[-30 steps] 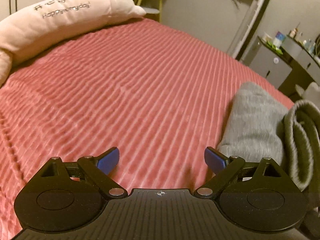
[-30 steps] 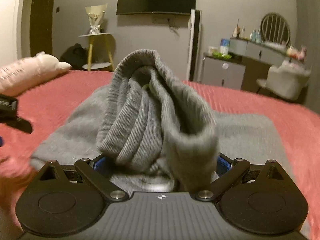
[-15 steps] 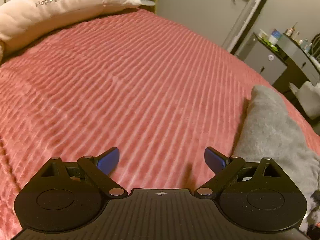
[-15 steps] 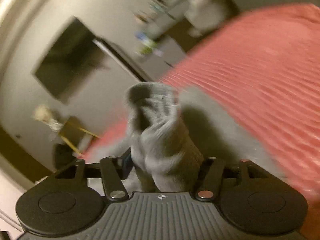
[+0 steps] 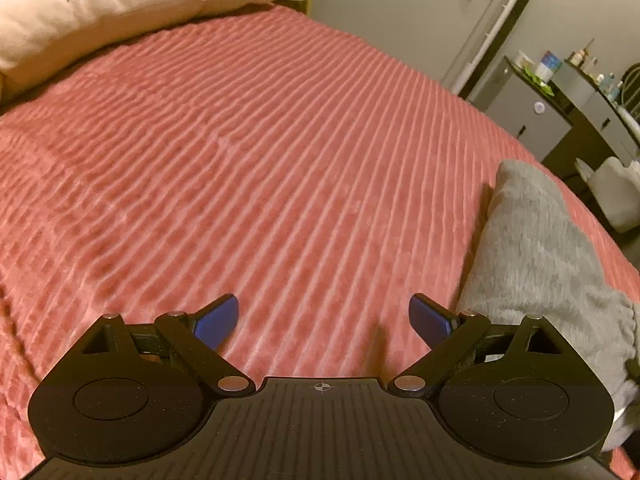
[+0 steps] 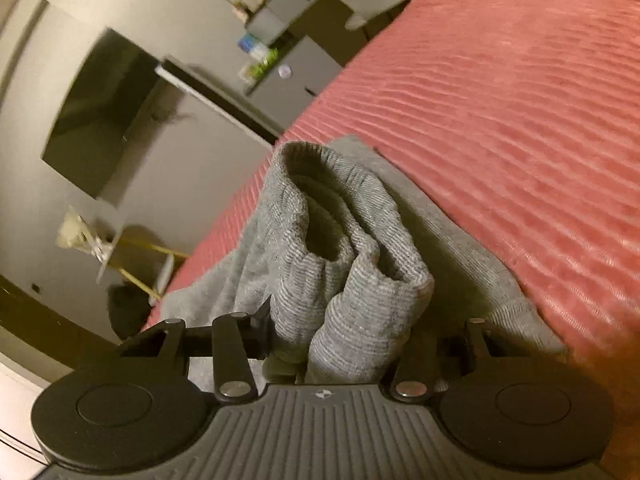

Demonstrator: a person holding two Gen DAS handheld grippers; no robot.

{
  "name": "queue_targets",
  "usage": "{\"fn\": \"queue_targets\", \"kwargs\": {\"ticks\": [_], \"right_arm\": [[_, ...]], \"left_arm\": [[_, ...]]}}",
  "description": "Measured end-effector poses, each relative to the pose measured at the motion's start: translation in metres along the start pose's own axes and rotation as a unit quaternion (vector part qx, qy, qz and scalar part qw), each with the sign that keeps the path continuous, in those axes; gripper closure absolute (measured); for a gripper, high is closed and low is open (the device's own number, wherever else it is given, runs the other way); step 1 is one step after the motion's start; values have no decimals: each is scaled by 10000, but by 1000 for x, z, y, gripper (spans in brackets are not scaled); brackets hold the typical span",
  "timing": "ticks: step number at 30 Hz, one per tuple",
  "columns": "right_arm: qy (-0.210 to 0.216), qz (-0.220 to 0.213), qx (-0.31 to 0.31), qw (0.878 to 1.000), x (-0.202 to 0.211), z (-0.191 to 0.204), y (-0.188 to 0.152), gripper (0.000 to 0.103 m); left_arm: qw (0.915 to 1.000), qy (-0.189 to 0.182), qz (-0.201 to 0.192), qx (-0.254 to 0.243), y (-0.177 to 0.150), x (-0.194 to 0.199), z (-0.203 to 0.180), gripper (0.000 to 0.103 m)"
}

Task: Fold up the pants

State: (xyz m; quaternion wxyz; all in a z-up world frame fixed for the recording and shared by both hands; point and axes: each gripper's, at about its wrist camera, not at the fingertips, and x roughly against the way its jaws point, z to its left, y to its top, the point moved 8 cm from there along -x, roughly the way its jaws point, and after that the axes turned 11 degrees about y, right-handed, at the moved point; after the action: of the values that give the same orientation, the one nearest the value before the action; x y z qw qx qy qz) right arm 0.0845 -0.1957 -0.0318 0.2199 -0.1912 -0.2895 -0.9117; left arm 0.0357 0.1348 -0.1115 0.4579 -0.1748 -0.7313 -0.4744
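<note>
The grey pants (image 6: 320, 216) lie on the red ribbed bedspread (image 6: 500, 100). A bunched, ribbed part of them stands up between the fingers of my right gripper (image 6: 340, 332), whose jaws are closing and squeeze the cloth on both sides; the fingertips are hidden by it. This view is rolled, so the room looks tilted. In the left wrist view the pants (image 5: 540, 248) lie flat at the right. My left gripper (image 5: 324, 316) hovers open over the bare bedspread (image 5: 260, 160) just left of them, with nothing between its blue pads.
A long pink pillow (image 5: 100, 8) with writing lies at the bed's far left. Beyond the bed's far edge stand a grey cabinet (image 5: 520, 120) with bottles, a white chair (image 5: 616, 196), a wall screen (image 6: 96, 112) and a yellow-legged side table (image 6: 132, 256).
The right gripper rolled sharply and shifted sideways, and its jaws narrowed on the bunched cloth. The lifted bundle left the right edge of the left view. The left gripper stayed put, open.
</note>
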Motion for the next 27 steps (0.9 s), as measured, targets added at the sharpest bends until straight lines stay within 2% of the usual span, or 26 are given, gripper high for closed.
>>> {"fn": "queue_targets", "kwargs": {"ticks": [2, 3, 6, 9, 11, 13, 15, 16, 17, 18, 19, 20, 21, 23, 24, 26, 27], "right_arm": [[107, 0, 444, 9990, 1, 29, 7, 58], [351, -81, 571, 9977, 5, 46, 13, 59], [1102, -430, 512, 9917, 22, 84, 31, 59], [1522, -814, 582, 9833, 41, 95, 40, 59], [1375, -856, 702, 9843, 47, 84, 36, 59], [1047, -778, 757, 9886, 47, 62, 28, 58], [544, -539, 719, 9945, 40, 26, 18, 56], [134, -303, 618, 9975, 32, 4, 15, 51], [-270, -29, 349, 9990, 28, -16, 12, 51], [-328, 66, -15, 9994, 28, -28, 13, 48], [-110, -26, -329, 9994, 32, -32, 15, 43], [-46, -125, -383, 9992, 37, -30, 19, 37], [-185, -328, -104, 9992, 43, -22, 25, 29], [-516, -781, 669, 9934, 58, -7, 36, 24], [-554, -994, 1064, 9878, 66, 4, 40, 24], [-441, -1131, 1668, 9785, 73, 25, 43, 25], [-366, -1124, 1952, 9736, 74, 35, 41, 30]], "left_arm": [[10000, -12, 41, 26, -1, -1, 0, 6], [10000, -24, 32, 50, -1, 0, 0, 6], [9998, -57, -31, 171, -1, 3, 3, 6], [9995, -70, -42, 306, -1, 5, 7, 6], [9995, -70, 1, 314, -1, 3, 6, 6], [9997, -58, 51, 249, -1, 1, 5, 6], [9998, -39, 84, 167, -1, -1, 3, 6], [9999, -19, 86, 136, -1, -1, 2, 6], [9999, -2, 86, 124, 0, -1, 2, 6], [9999, 5, 87, 131, 0, -1, 2, 6], [9998, 3, 93, 152, 0, -2, 2, 6], [9998, 7, 101, 171, 0, -2, 3, 6], [9998, 16, 112, 174, 0, -2, 3, 6], [9998, 47, 113, 128, -1, -2, 1, 6], [9999, 75, 90, 61, -1, -1, -1, 6], [9995, 128, -44, -271, 0, 3, -13, 6], [9989, 121, -145, -428, 1, 8, -20, 6]]}}
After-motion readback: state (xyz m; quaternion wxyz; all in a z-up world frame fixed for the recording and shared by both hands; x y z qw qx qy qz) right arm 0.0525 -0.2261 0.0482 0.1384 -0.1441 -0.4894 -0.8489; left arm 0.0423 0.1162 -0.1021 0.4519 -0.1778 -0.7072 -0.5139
